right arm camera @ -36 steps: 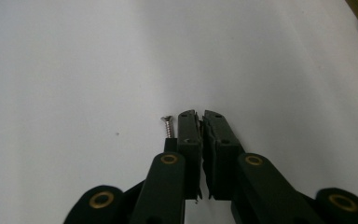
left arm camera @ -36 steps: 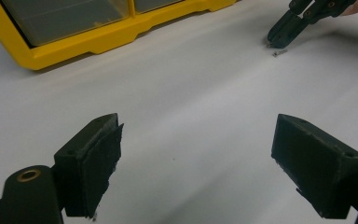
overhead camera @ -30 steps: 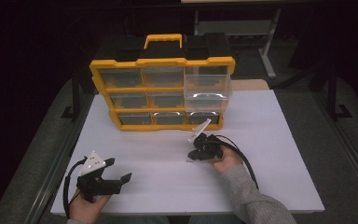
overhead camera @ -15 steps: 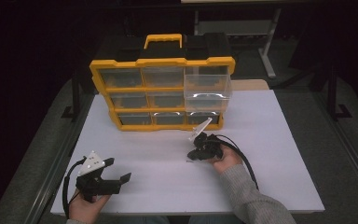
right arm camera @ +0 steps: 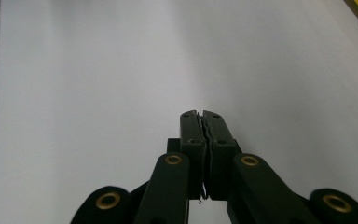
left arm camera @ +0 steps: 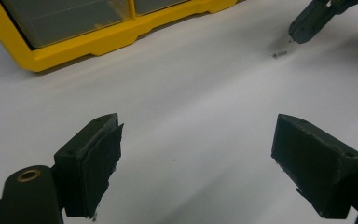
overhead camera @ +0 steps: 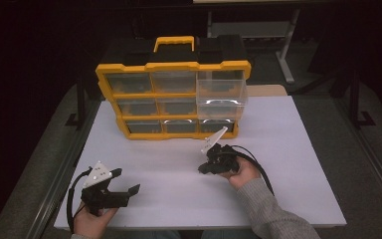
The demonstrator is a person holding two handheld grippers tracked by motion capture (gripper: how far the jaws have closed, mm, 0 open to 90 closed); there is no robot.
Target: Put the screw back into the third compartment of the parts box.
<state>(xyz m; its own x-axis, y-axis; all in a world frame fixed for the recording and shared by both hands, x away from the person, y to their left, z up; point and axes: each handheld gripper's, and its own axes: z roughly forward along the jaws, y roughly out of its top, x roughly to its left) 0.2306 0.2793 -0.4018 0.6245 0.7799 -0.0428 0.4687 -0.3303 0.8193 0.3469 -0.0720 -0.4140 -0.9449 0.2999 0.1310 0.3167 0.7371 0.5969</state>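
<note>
A yellow organizer [overhead camera: 174, 67] with clear drawers stands upright at the back of the white table [overhead camera: 288, 149]. Its upper right drawer [overhead camera: 222, 92] is pulled out. My right gripper [overhead camera: 202, 169] rests low on the table in front of the organizer, jaws shut [right arm camera: 201, 114], and nothing shows between them. My left gripper [overhead camera: 125, 180] sits near the front left corner with its jaws wide open [left arm camera: 200, 140] over bare table. In the left gripper view a tiny screw [left arm camera: 279, 54] lies on the table just below the tip of the right gripper [left arm camera: 307, 23].
The yellow organizer's bottom edge [left arm camera: 98, 39] crosses the top left of the left gripper view. A cable [overhead camera: 258, 167] loops from the right gripper beside the person's hand. Dark floor and metal table legs [overhead camera: 283, 55] lie beyond the table.
The right gripper has drifted slightly toward the person and lower to the table. The left gripper has stayed put.
</note>
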